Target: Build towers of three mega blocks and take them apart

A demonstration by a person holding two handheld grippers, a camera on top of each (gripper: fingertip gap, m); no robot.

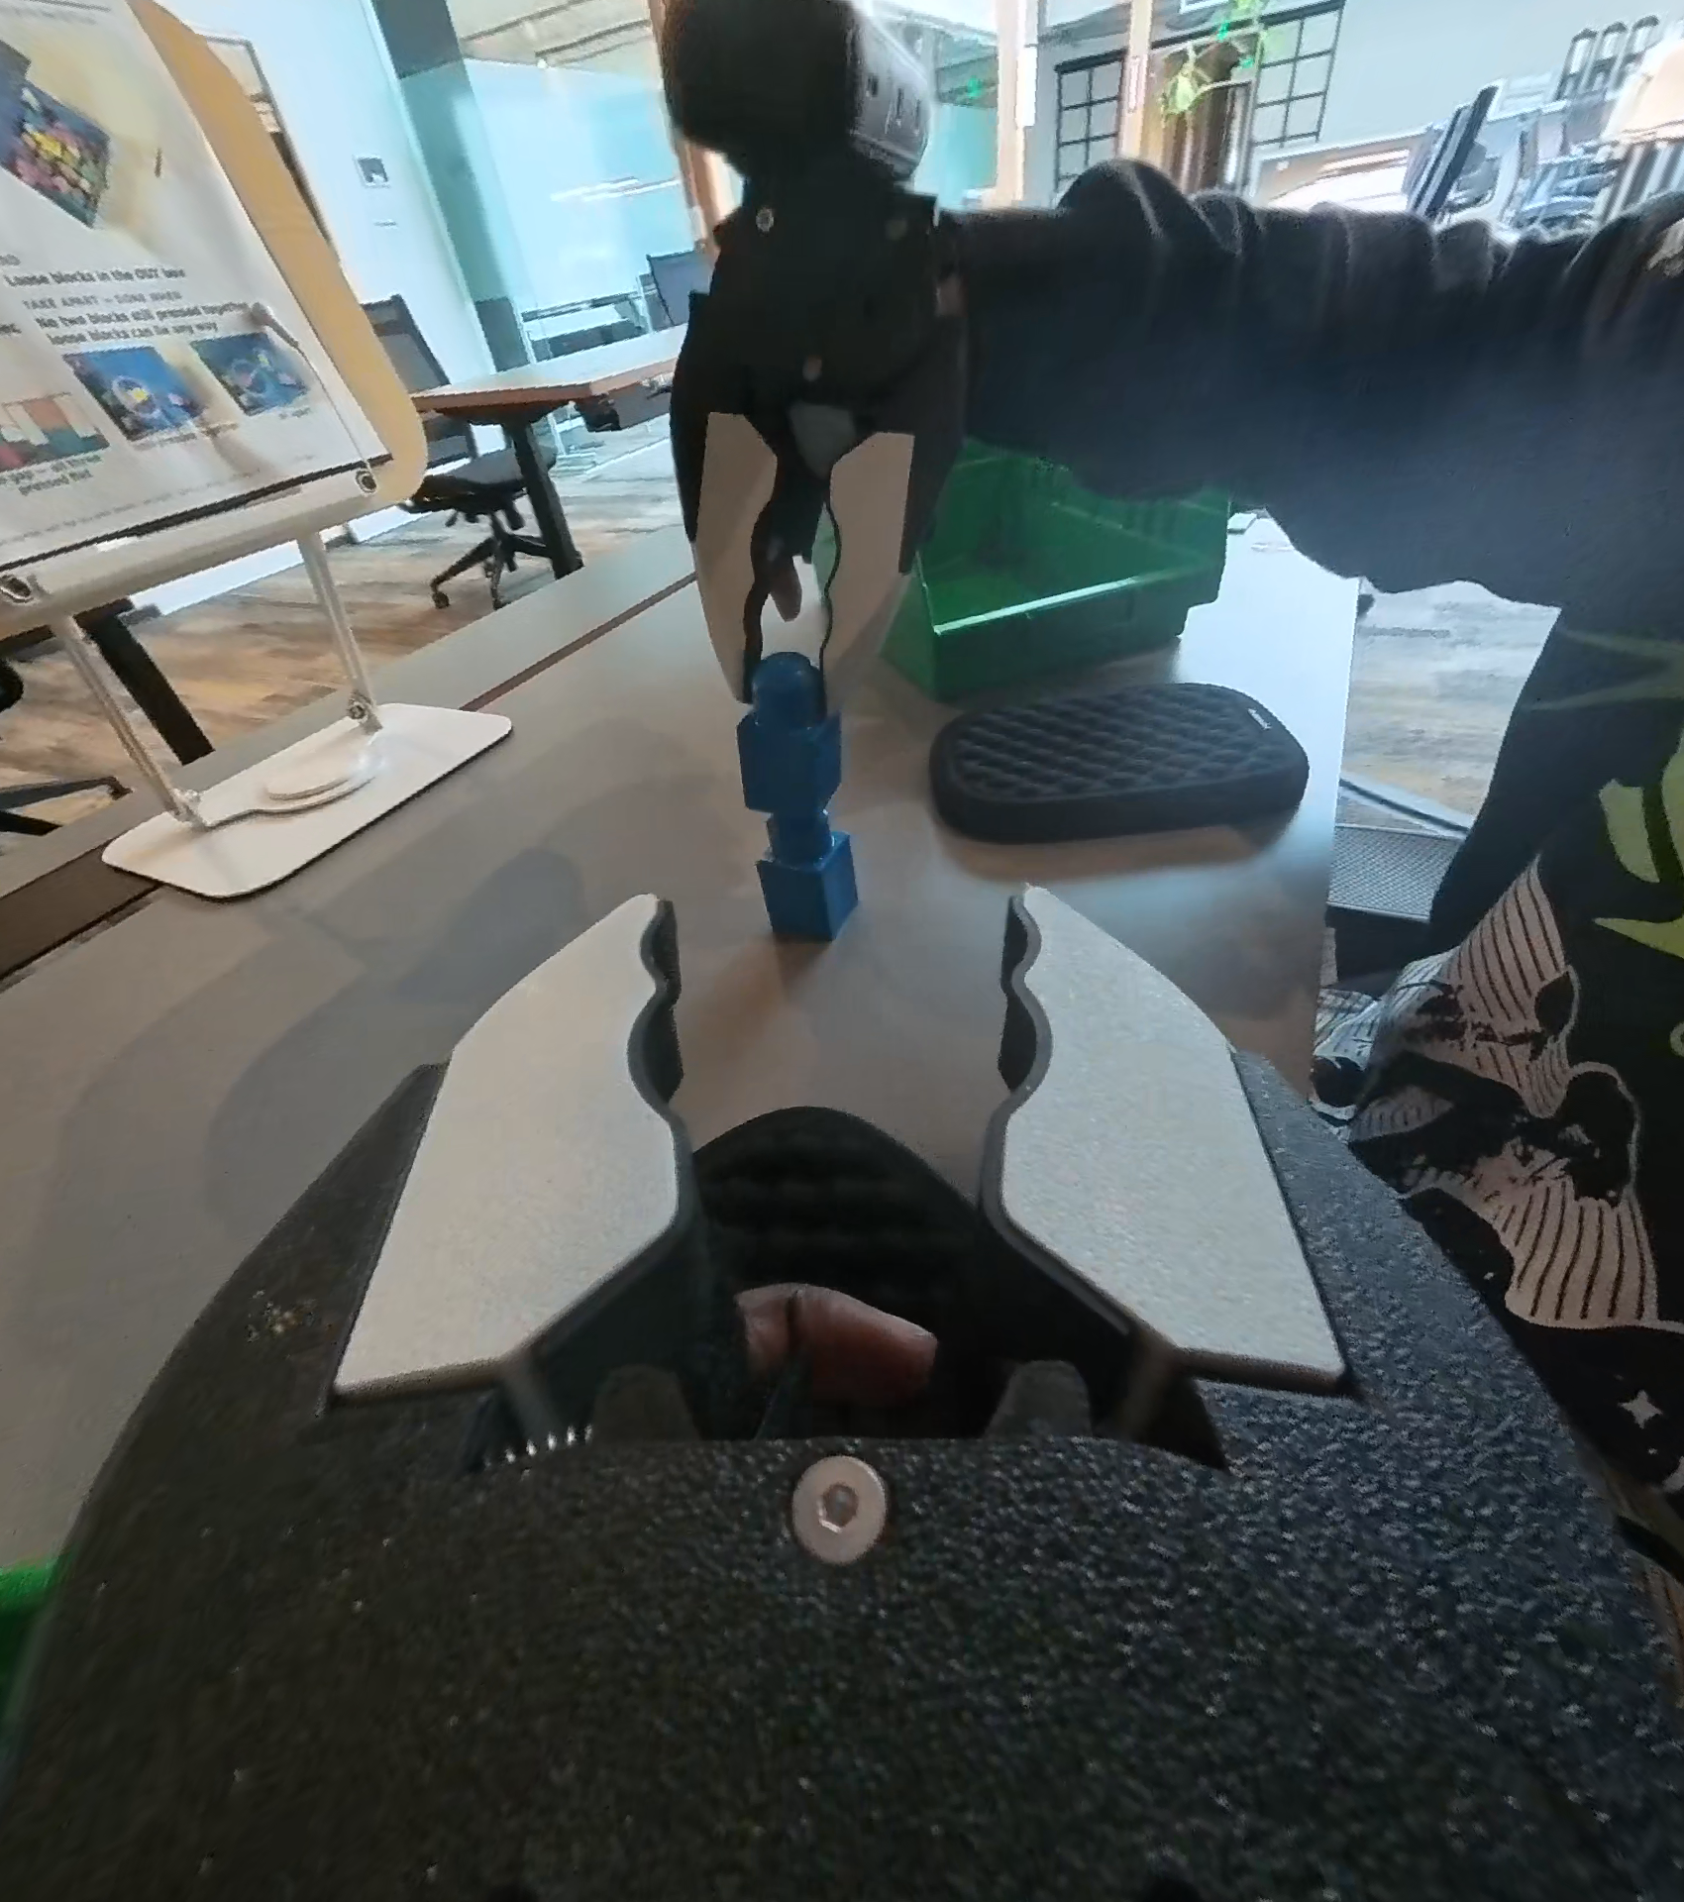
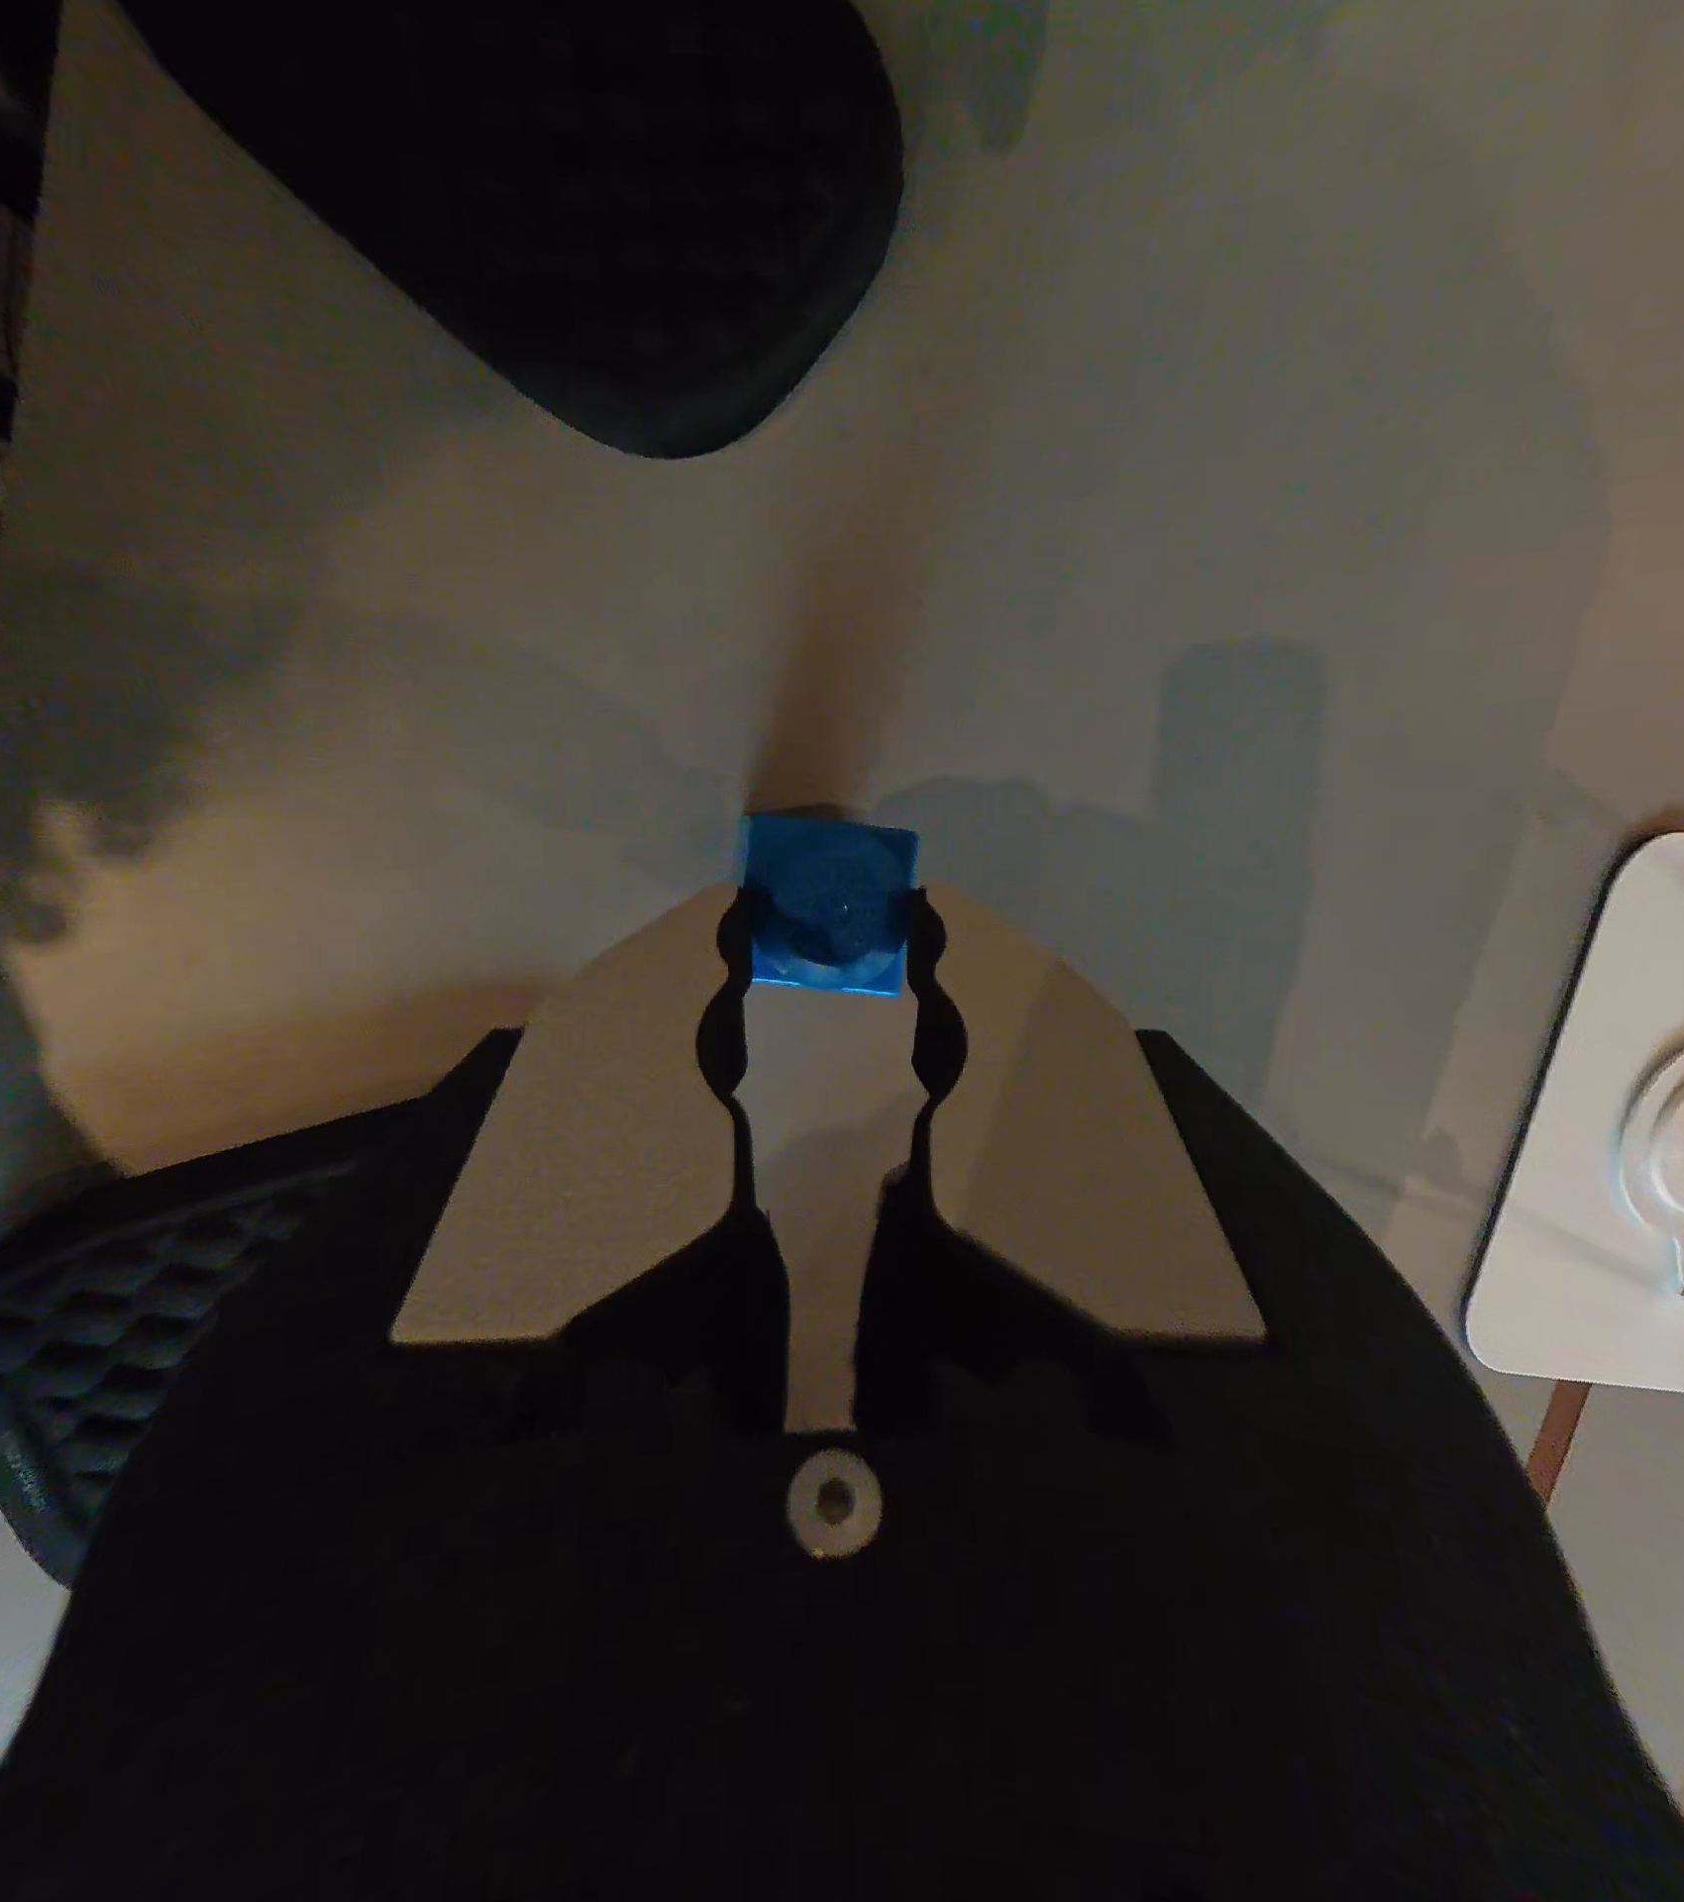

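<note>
Left wrist view: left tongs (image 1: pixel 836 952) spread wide and released, holding nothing, low over the grey bench (image 1: pixel 303 1029). Just ahead of them stands a stack of two blue blocks (image 1: pixel 802 813), upright on the bench. Right tongs (image 1: pixel 784 674) come down from above, tips clenched on the stud of the top block; a dark-sleeved arm (image 1: pixel 1332 360) carries them.

Right wrist view: looks straight down on the stack (image 2: pixel 830 906), so only the top face shows between the tips; block count not readable here. The tips touch its two sides.

Seen from the left only: green bin (image 1: pixel 1054 576) behind, instruction sheet on a white stand (image 1: pixel 303 782), black padded rest (image 1: pixel 1116 762). The right view cuts the stand to its base plate (image 2: pixel 1641 1112).
</note>
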